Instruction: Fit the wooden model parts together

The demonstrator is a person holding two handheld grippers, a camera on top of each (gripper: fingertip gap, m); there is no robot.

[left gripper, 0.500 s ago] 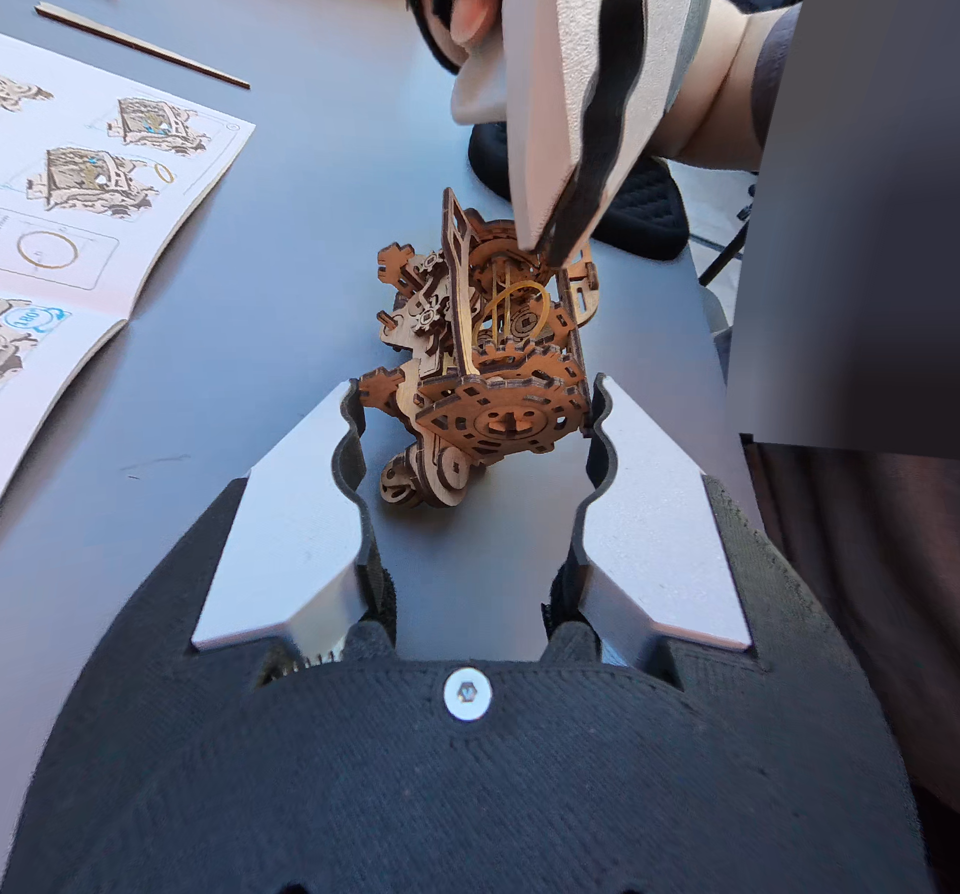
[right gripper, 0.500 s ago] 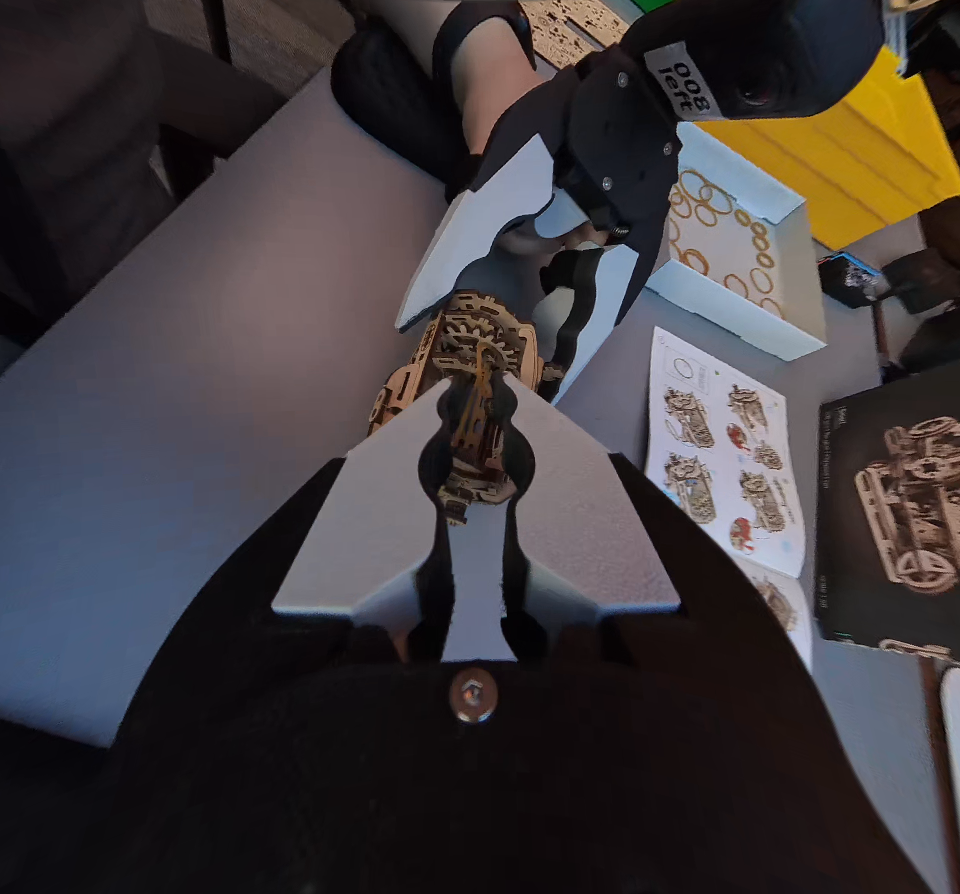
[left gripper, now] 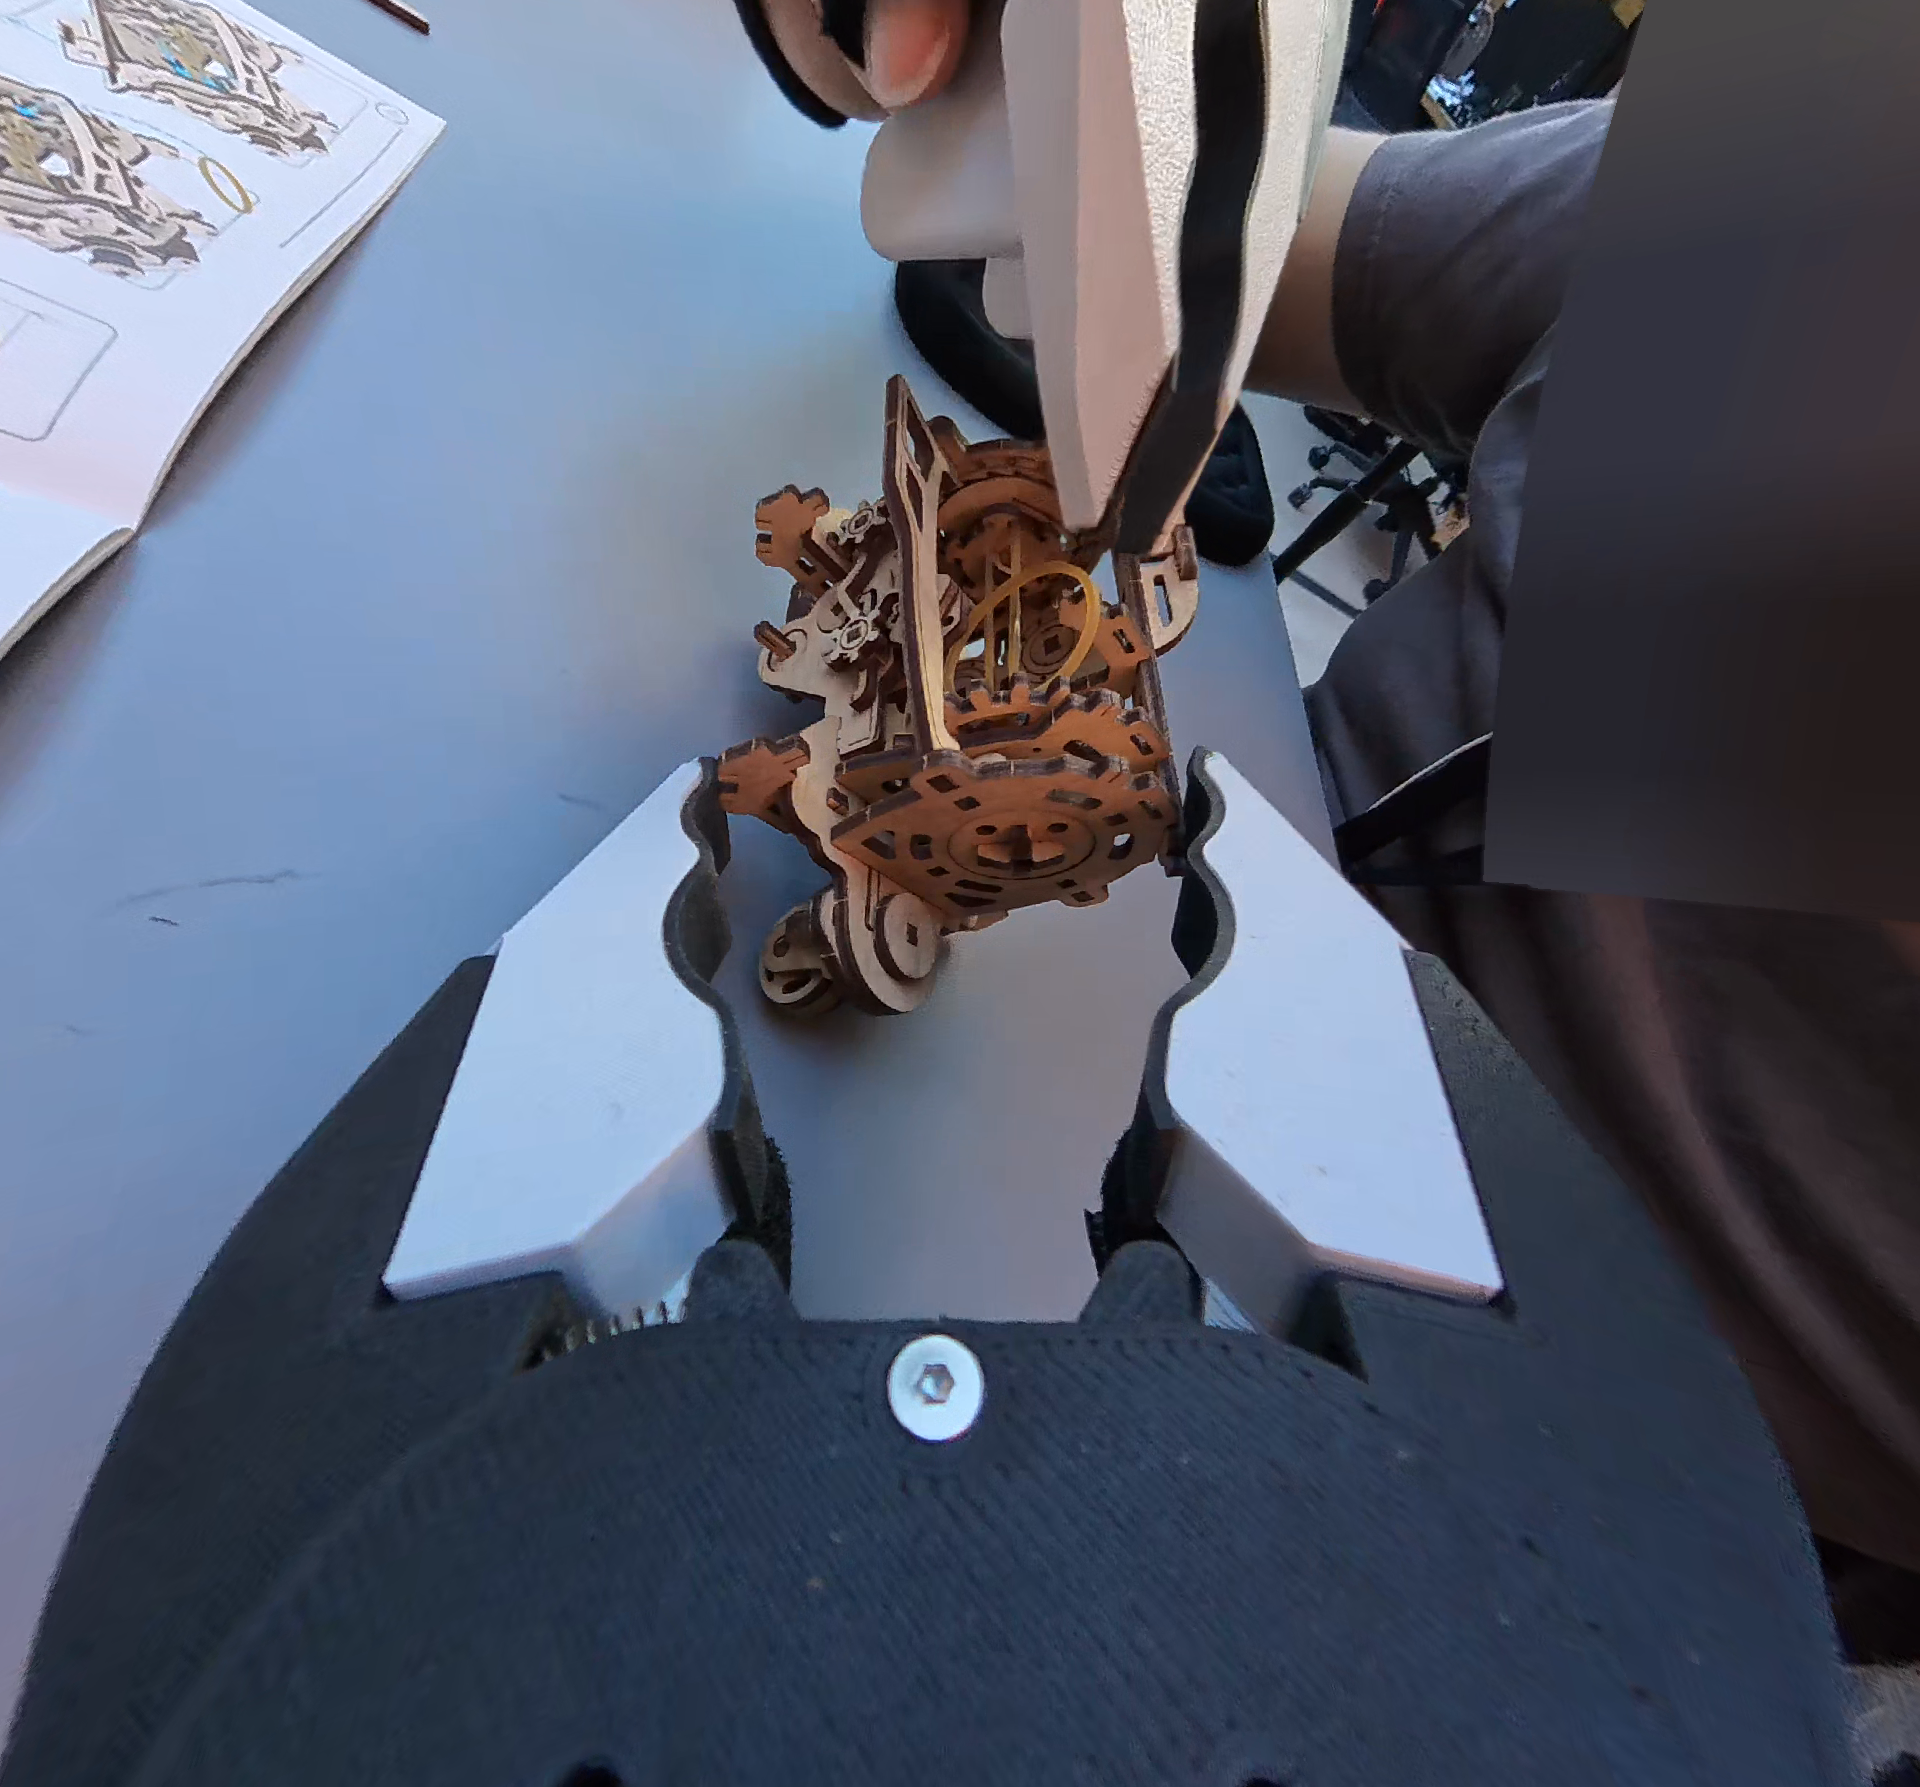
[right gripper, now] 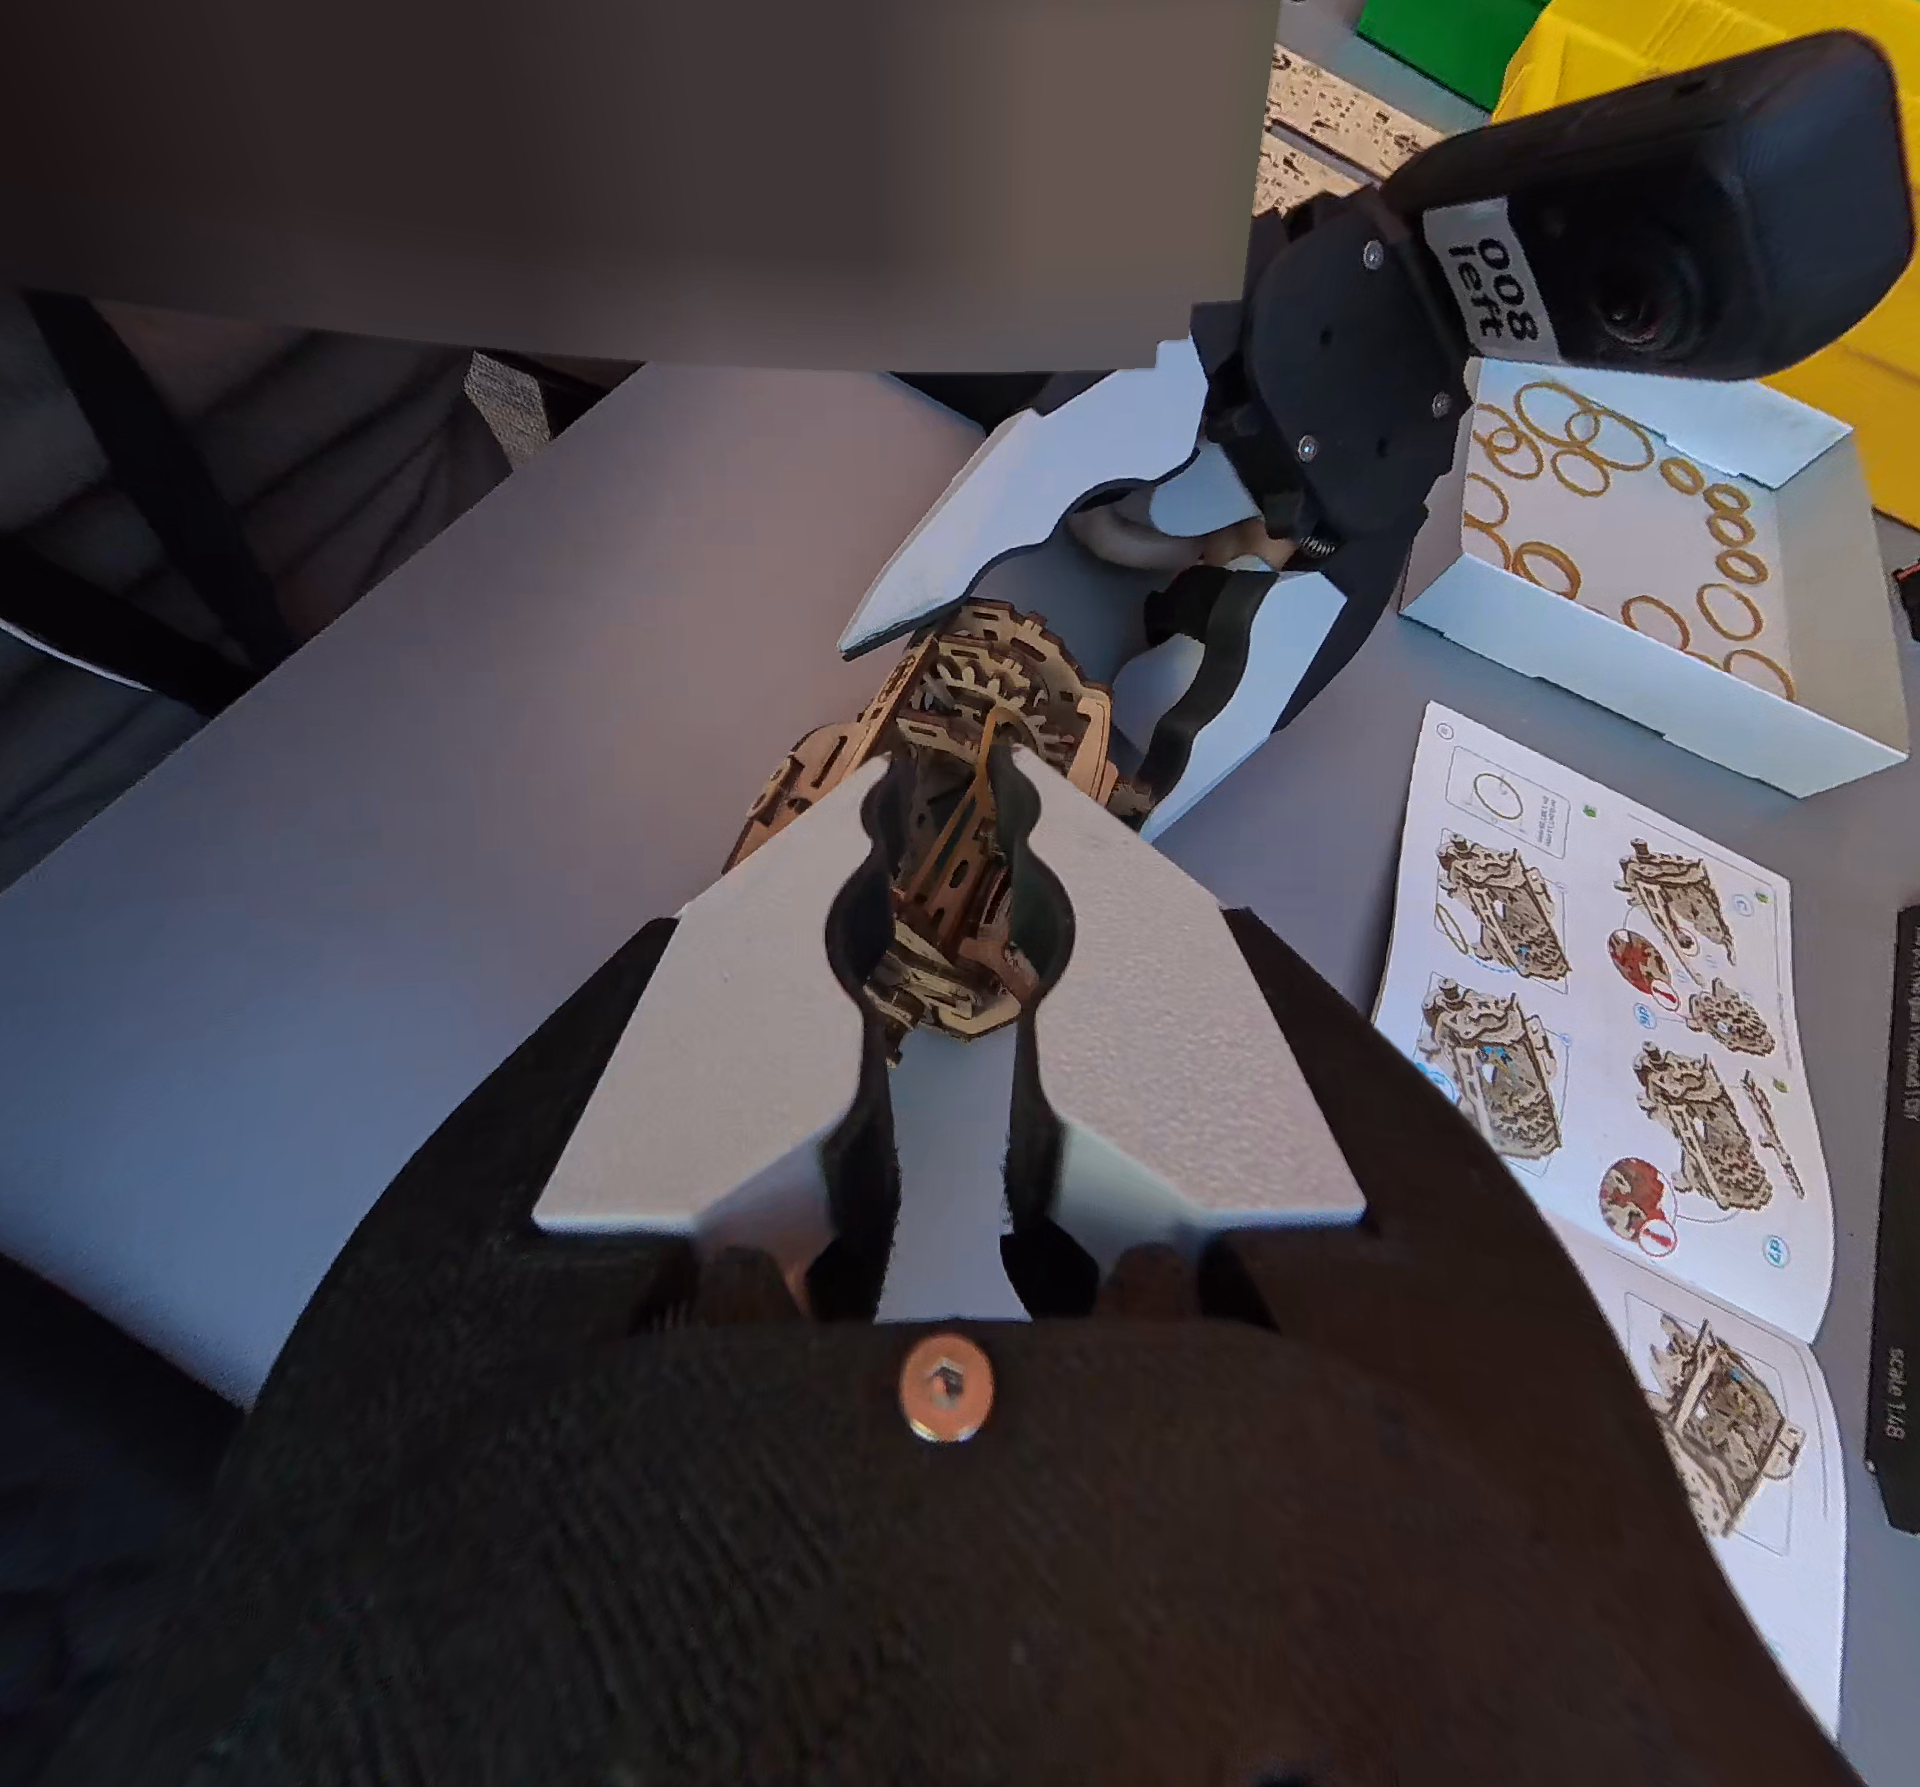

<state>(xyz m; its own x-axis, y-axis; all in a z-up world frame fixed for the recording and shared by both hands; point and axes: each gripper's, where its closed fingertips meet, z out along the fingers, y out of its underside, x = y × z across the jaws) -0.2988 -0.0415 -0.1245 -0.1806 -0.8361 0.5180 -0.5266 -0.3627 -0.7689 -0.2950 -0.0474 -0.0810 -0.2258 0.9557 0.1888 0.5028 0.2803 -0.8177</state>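
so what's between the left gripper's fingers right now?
The wooden model, its gear end between the open left gripper tips; behind it, bare table. Left wrist view shows it.

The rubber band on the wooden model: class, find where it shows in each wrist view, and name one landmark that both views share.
Left wrist view: the rubber band loops inside the wooden model, centre, just below the right gripper tips.
Right wrist view: it shows as a thin yellow strand between the right gripper's own fingertips, above centre.
Shared landmark: the instruction booklet, upper left in the left view, at the right in the other.
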